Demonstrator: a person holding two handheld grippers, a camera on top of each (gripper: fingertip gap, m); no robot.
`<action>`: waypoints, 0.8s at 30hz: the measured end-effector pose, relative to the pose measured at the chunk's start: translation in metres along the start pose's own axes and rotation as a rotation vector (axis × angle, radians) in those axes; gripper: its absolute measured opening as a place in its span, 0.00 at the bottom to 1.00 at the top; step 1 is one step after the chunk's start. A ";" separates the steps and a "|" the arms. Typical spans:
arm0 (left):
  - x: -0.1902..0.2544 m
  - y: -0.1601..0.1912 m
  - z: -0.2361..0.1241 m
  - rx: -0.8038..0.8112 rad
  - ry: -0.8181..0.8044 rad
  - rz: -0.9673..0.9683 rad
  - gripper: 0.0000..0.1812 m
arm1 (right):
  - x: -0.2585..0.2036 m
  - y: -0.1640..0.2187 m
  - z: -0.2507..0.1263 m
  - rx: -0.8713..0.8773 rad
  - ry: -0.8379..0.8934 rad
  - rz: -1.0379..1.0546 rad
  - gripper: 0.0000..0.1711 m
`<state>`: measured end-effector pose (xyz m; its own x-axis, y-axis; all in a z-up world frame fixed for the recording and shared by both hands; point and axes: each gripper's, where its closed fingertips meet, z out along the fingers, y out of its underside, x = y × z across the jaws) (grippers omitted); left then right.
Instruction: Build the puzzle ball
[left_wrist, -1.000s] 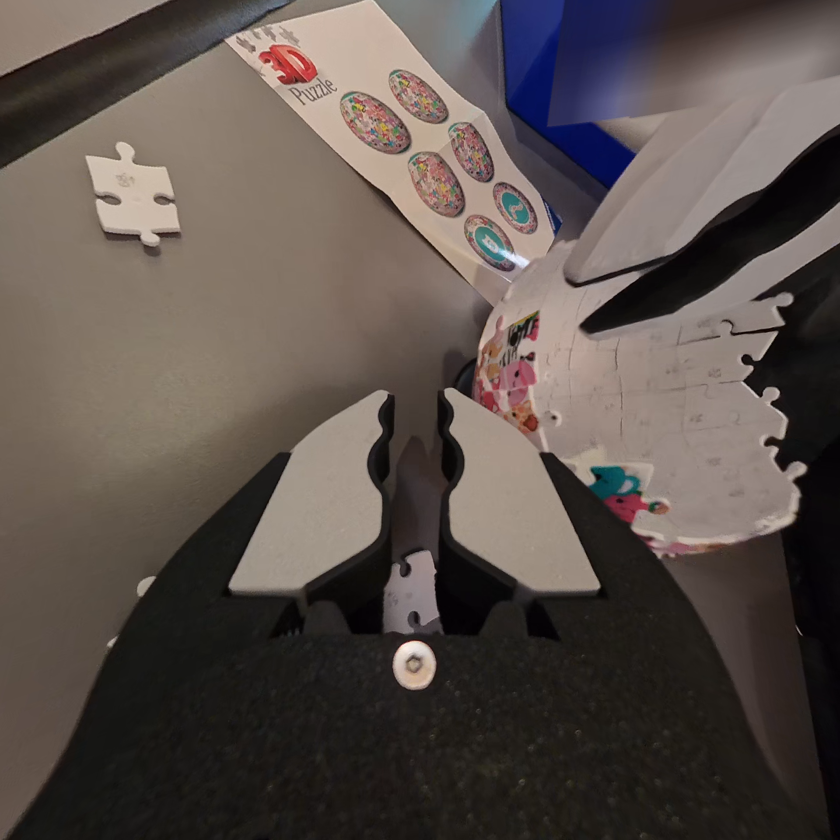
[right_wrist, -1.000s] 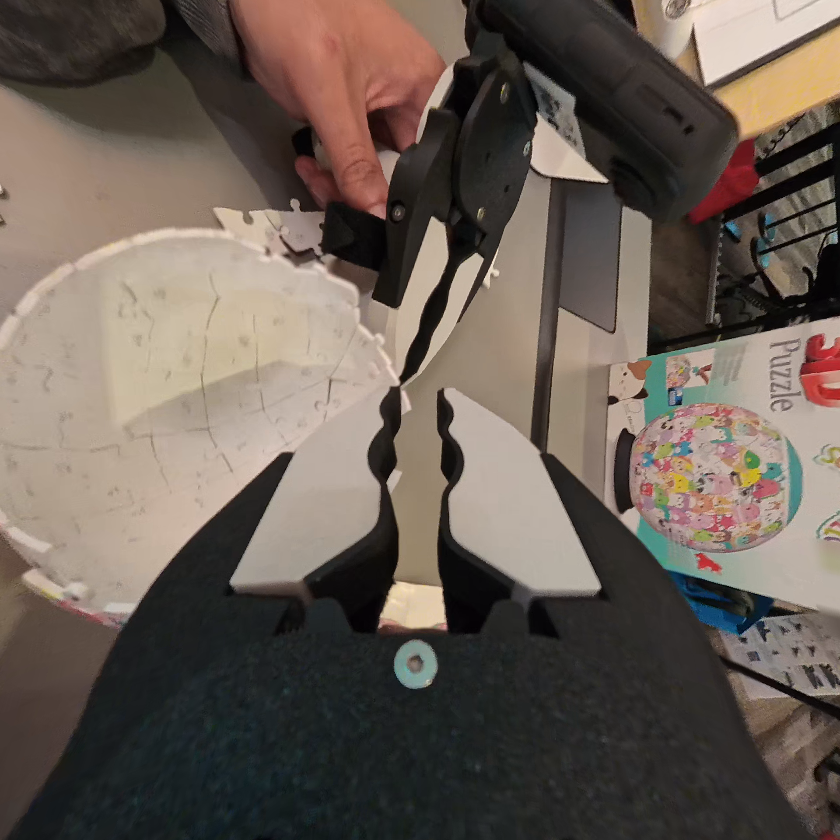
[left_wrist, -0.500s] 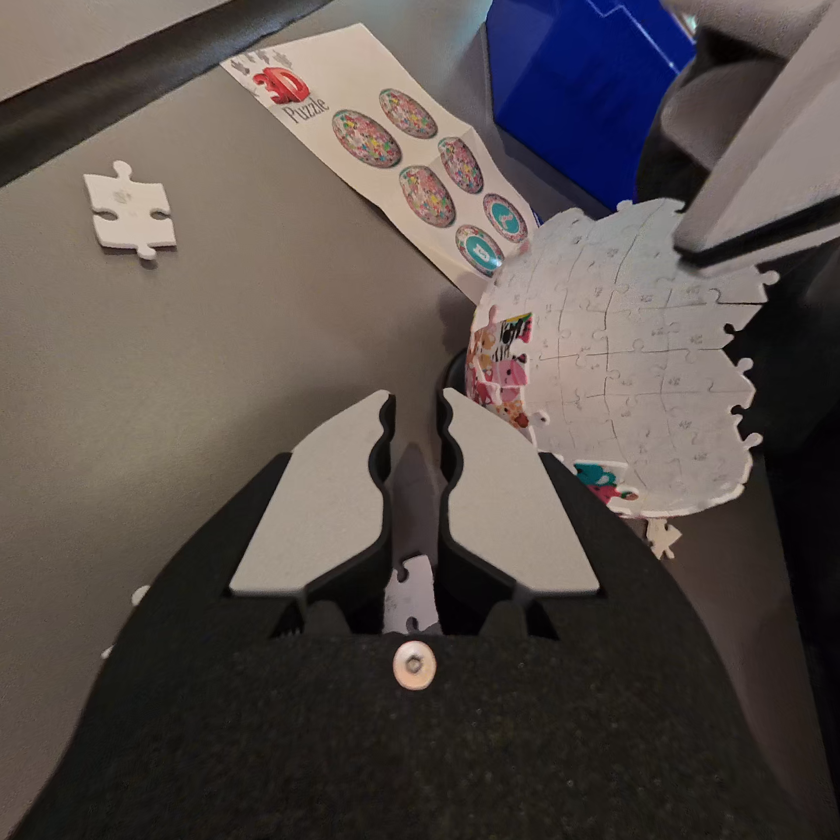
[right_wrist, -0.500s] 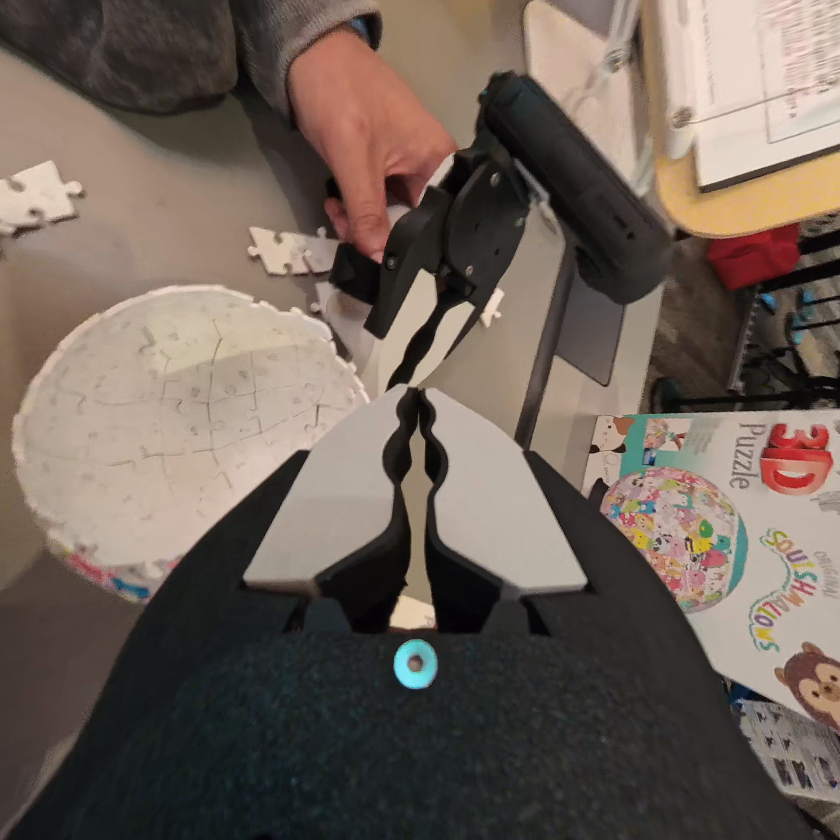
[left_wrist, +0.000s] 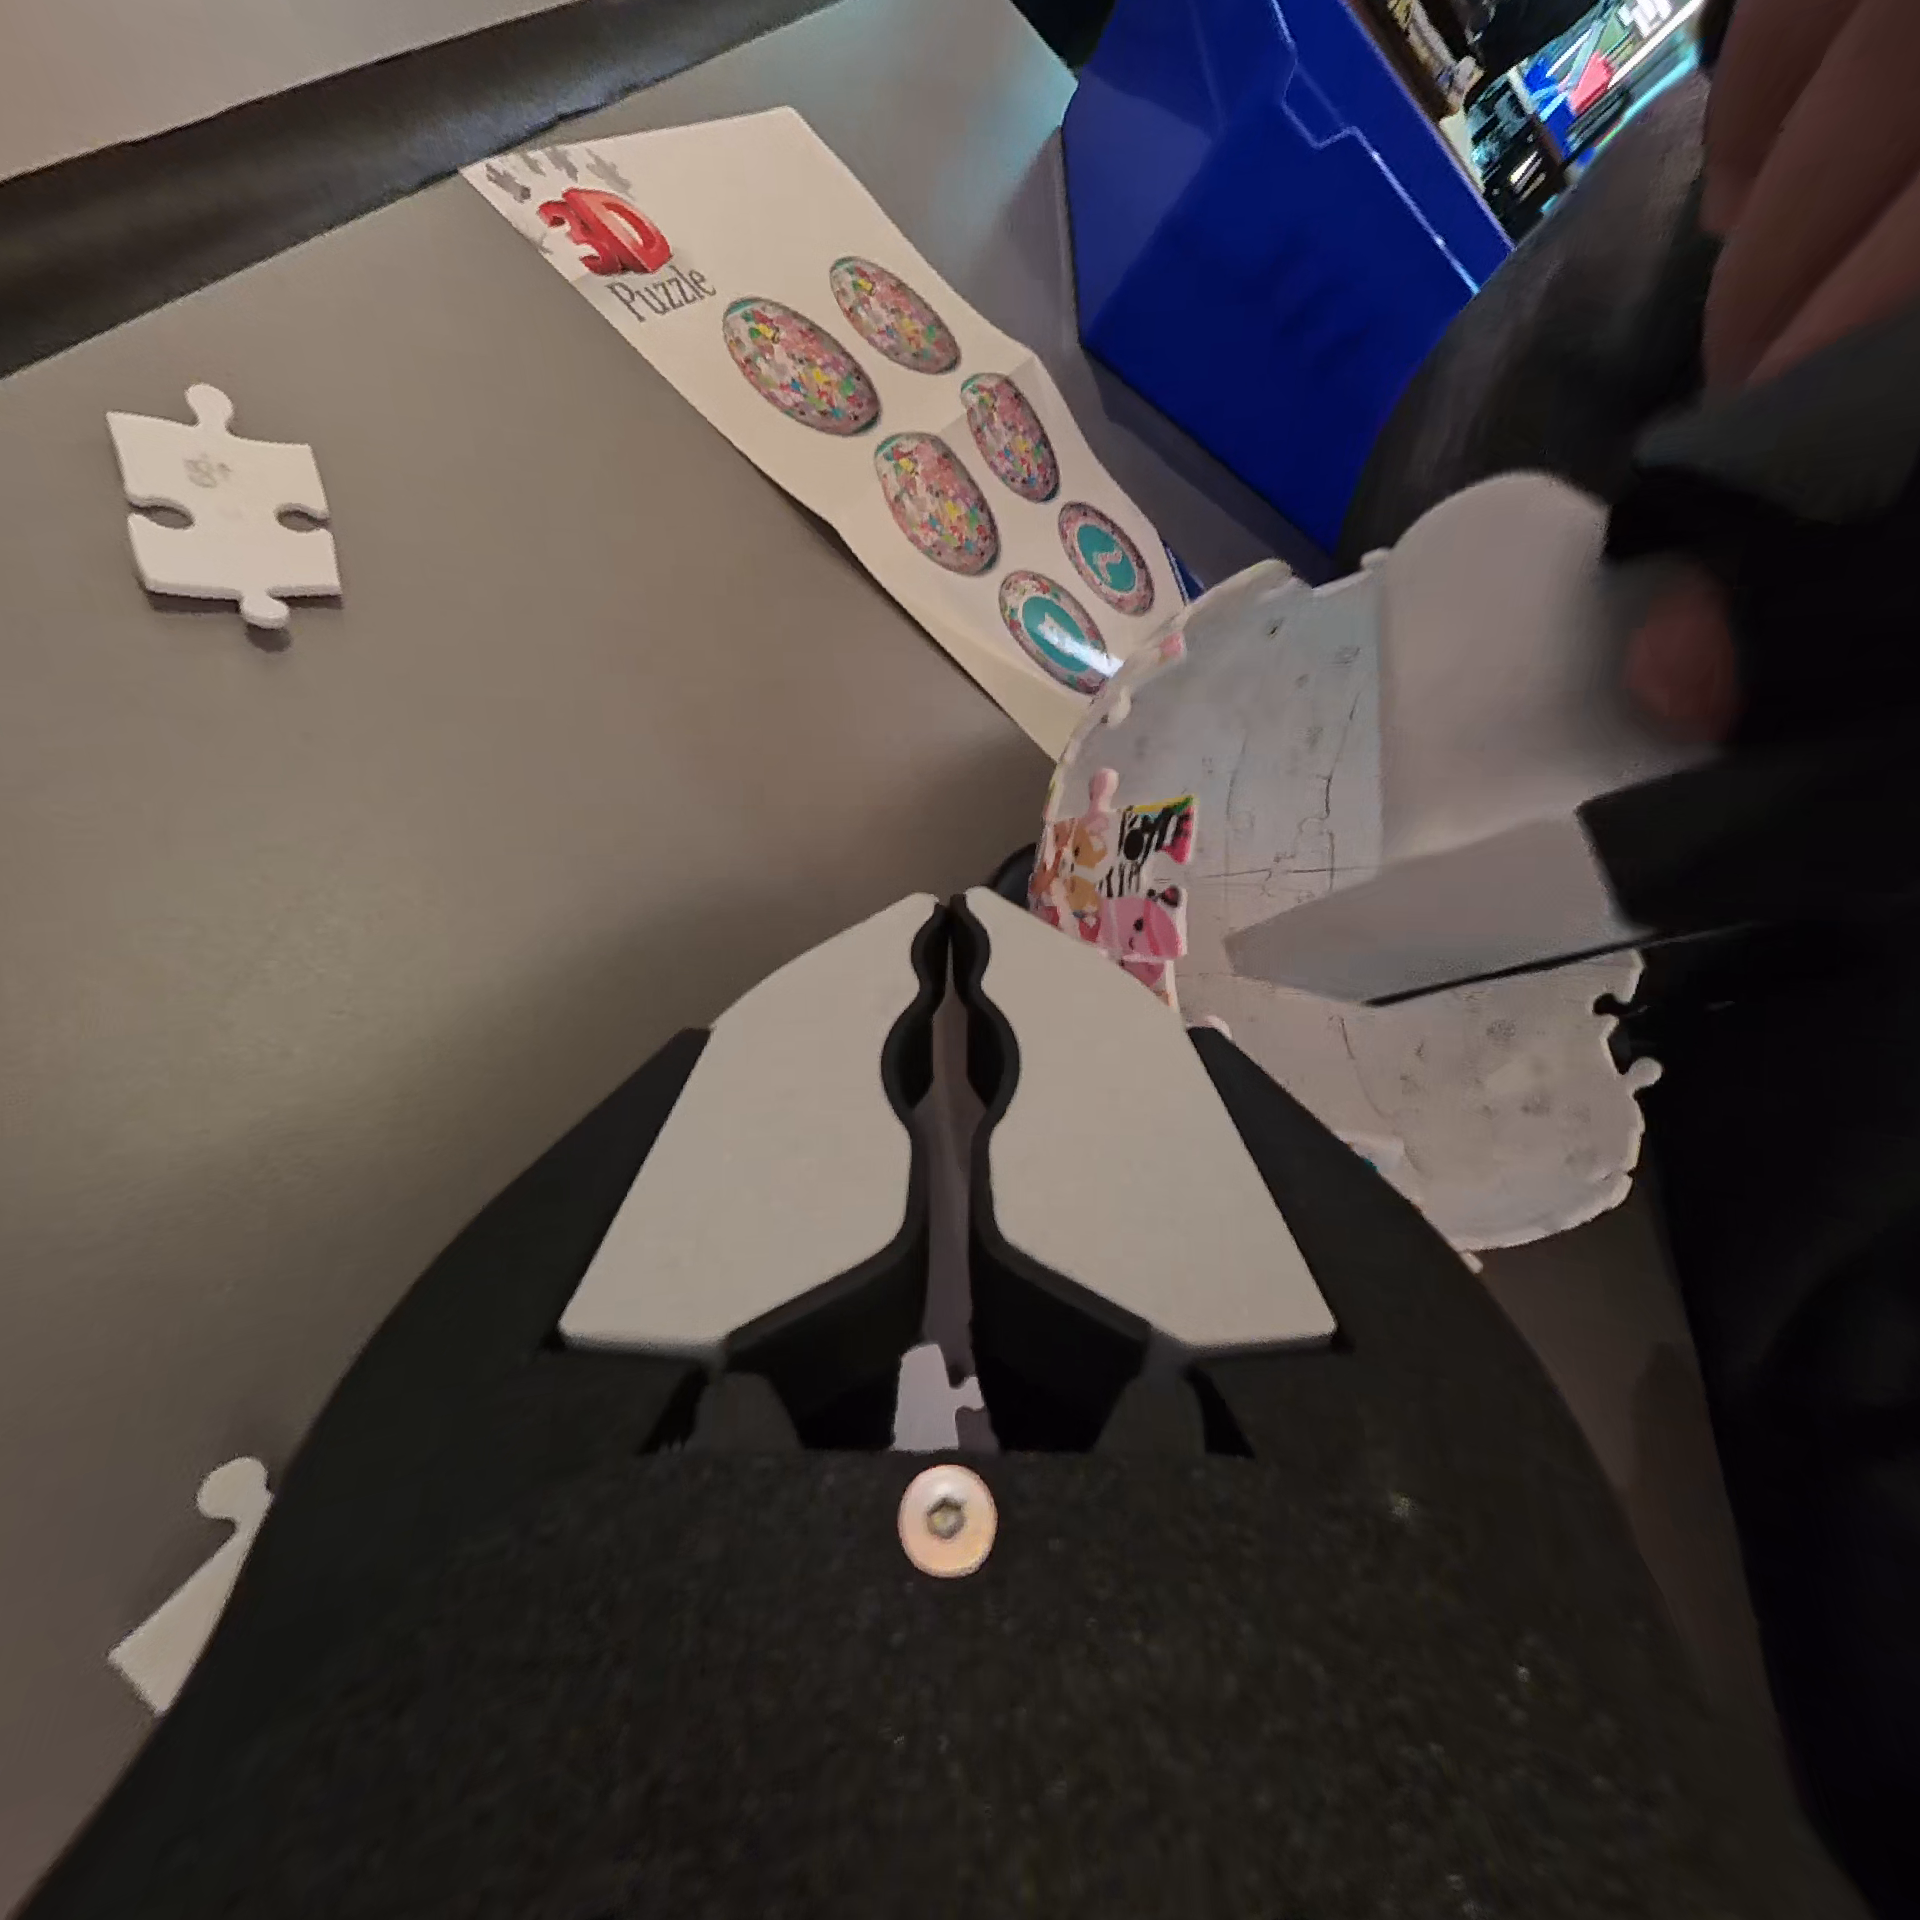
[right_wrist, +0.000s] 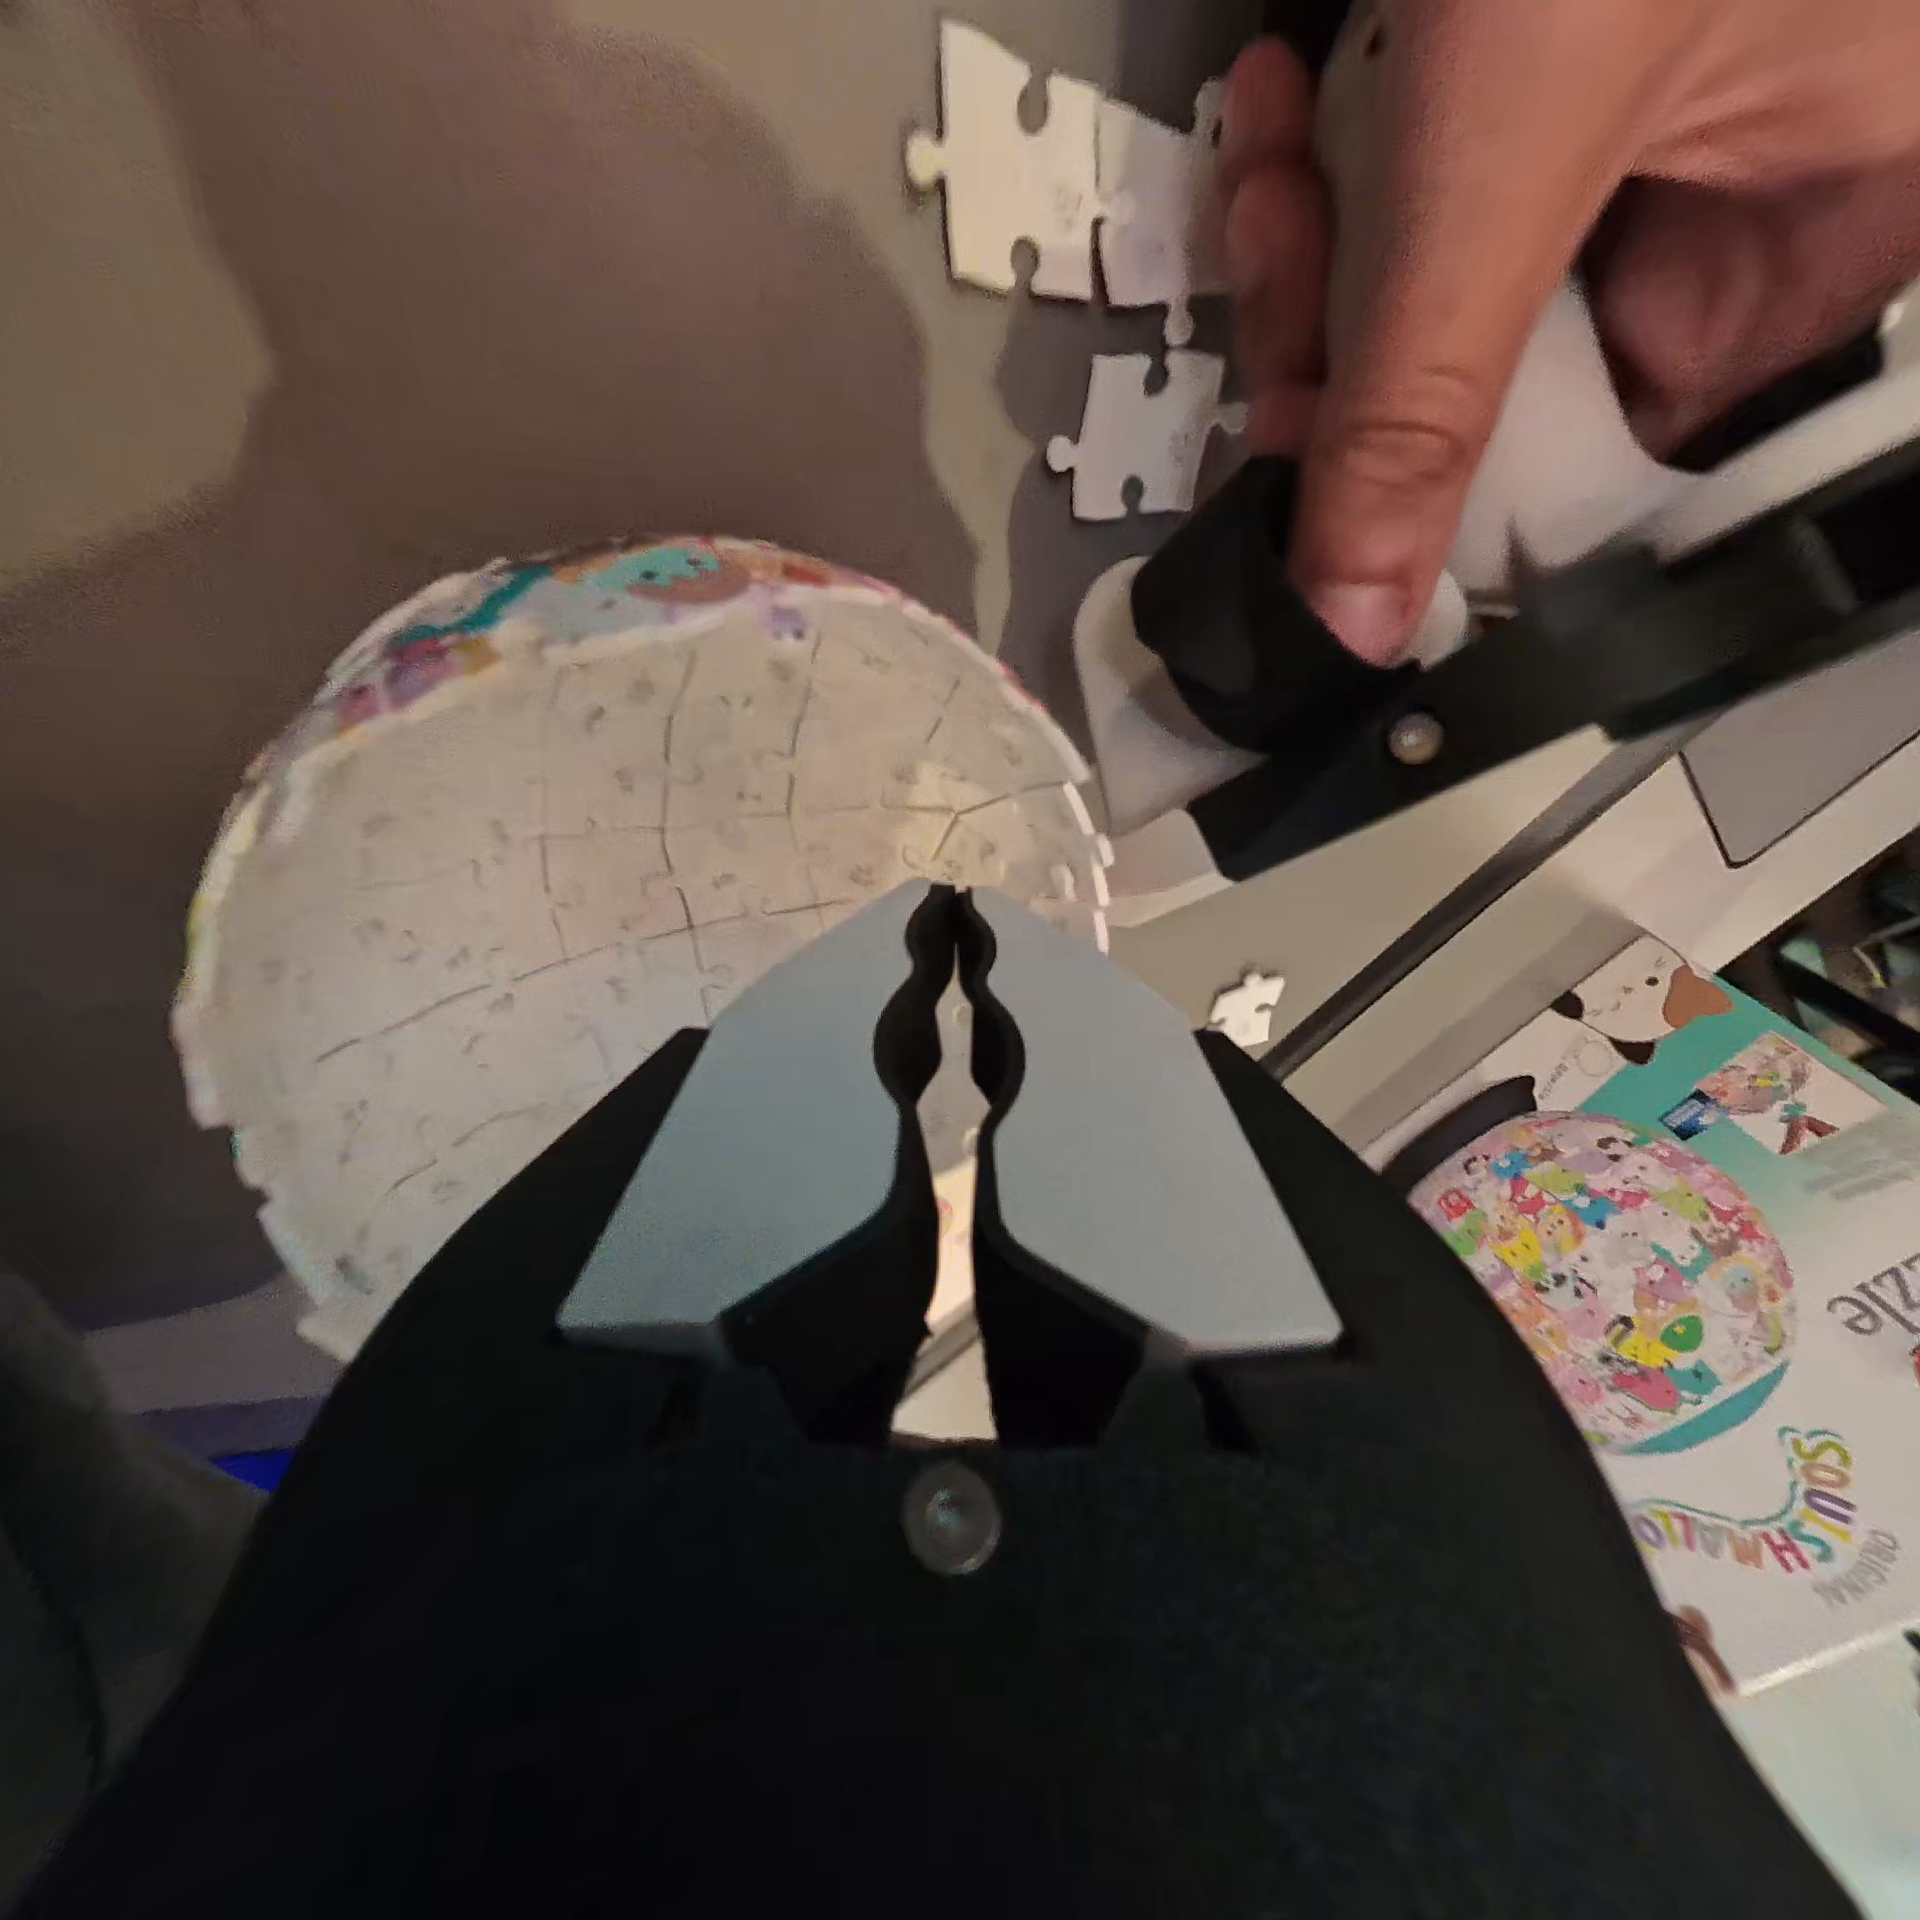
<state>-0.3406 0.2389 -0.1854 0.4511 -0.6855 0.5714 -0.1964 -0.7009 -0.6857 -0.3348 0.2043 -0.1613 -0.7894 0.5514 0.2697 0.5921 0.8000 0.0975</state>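
The half-built puzzle ball (left_wrist: 1278, 748) is a white shell with coloured pictures on its outside, lying tilted on the grey table; its inside faces the right wrist view (right_wrist: 582, 935). My left gripper (left_wrist: 951, 914) is shut, low over the table just left of the shell. A white piece (left_wrist: 930, 1392) shows through the gap at the finger bases; I cannot tell whether it is held. My right gripper (right_wrist: 951, 902) is shut, its tips over the shell's inside near the right rim. It also shows blurred in the left wrist view (left_wrist: 1247, 951).
Loose white pieces lie on the table (left_wrist: 223, 509), (left_wrist: 197, 1579), (right_wrist: 1039, 177), (right_wrist: 1143, 436), (right_wrist: 1247, 1003). A folded instruction sheet (left_wrist: 831, 395) and a blue box (left_wrist: 1268, 281) are beyond the shell. The puzzle's box (right_wrist: 1662, 1299) lies past the table edge. A hand (right_wrist: 1455, 260) holds the left gripper. The white piece (left_wrist: 930, 1392) is about equally far from each gripper, around 9 cm. The right camera catches it too, in the right wrist view (right_wrist: 1096, 471).
Both grippers went from open to shut, the right first, then the left. The right gripper moved from beside the shell to over its inside. The shell tipped, showing its coloured outside.
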 end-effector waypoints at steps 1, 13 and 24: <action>0.000 -0.001 0.000 0.000 0.009 -0.005 0.00 | 0.002 0.001 0.003 -0.036 0.008 -0.008 0.00; 0.002 -0.001 0.007 -0.031 0.024 0.018 0.00 | 0.004 0.006 0.022 -0.180 0.016 0.003 0.00; 0.000 -0.002 0.004 -0.019 0.013 0.017 0.00 | -0.006 0.012 0.012 -0.178 0.000 0.027 0.00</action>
<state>-0.3364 0.2413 -0.1859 0.4362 -0.7000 0.5654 -0.2209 -0.6924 -0.6868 -0.3249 0.2132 -0.1731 -0.7728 0.5724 0.2743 0.6325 0.7300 0.2587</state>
